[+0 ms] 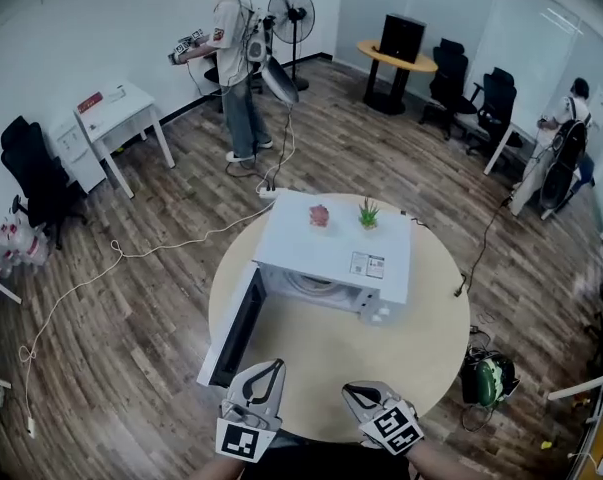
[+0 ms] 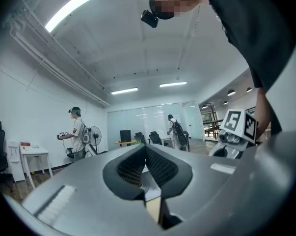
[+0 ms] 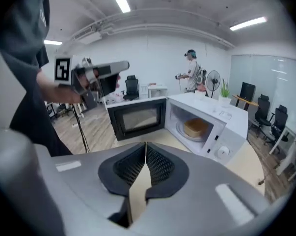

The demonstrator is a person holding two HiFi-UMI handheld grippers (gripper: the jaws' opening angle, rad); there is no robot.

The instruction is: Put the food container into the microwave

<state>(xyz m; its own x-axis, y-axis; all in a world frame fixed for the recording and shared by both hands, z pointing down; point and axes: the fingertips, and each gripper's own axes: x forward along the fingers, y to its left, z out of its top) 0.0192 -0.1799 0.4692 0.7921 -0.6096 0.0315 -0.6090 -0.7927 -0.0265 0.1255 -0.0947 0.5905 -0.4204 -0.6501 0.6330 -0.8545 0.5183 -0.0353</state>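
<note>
The white microwave [image 1: 333,244] stands on the round table [image 1: 331,358] with its door [image 1: 236,328] swung wide open to the left. In the right gripper view a tan, round food container [image 3: 196,127] sits on the turntable inside the microwave [image 3: 221,116]. My right gripper [image 3: 146,150] is shut with nothing between its jaws, back from the oven at the table's near edge [image 1: 357,392]. My left gripper [image 2: 146,149] is also shut and empty, held level near the open door [image 1: 268,370]. Neither gripper touches the container.
A small potted plant [image 1: 369,213] and a red object [image 1: 319,215] rest on top of the microwave. A person [image 1: 231,63] stands by a fan [image 1: 291,13] at the back, another person [image 1: 566,153] at the right. A white cable [image 1: 131,258] trails over the wooden floor.
</note>
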